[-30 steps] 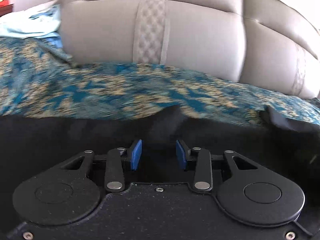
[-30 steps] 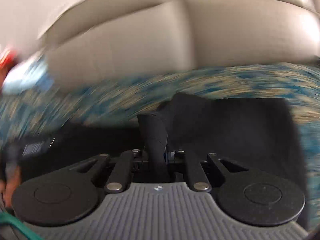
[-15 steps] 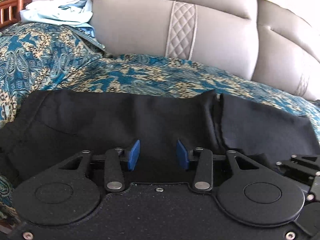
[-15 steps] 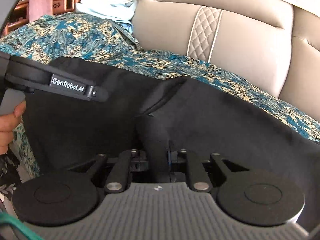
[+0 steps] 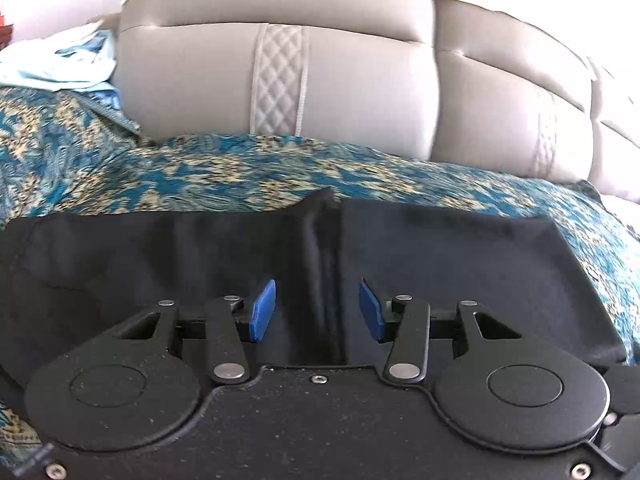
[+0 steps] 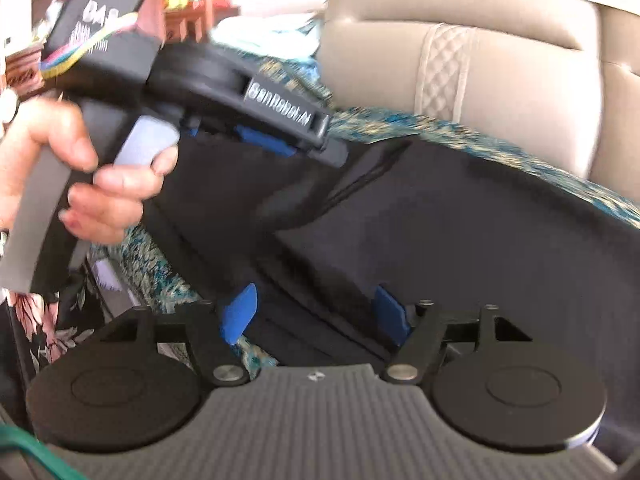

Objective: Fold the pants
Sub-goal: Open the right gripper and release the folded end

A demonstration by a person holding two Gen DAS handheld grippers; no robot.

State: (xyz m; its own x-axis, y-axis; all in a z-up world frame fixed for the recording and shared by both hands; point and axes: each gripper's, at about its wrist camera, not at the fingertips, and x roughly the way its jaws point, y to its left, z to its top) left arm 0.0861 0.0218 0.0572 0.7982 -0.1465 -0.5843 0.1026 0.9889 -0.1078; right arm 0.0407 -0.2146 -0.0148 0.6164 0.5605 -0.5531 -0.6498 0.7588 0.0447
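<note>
The black pants (image 5: 440, 264) lie spread on a blue paisley sofa cover, with a fold ridge down the middle. They also show in the right wrist view (image 6: 460, 248). My left gripper (image 5: 317, 311) is open just above the ridge, holding nothing. My right gripper (image 6: 316, 316) is open over the near edge of the pants, empty. The left gripper also shows in the right wrist view (image 6: 264, 136), held in a hand above the pants' left part.
The blue paisley cover (image 5: 200, 172) spreads over the seat. The beige sofa backrest (image 5: 320, 80) rises behind. Light blue clothes (image 5: 60, 64) lie at the far left. Wooden furniture (image 6: 192, 12) stands beyond the sofa.
My right gripper has opened and let go of the black fabric it pinched. My left gripper stayed open and moved right, so the fold ridge now sits between its fingers.
</note>
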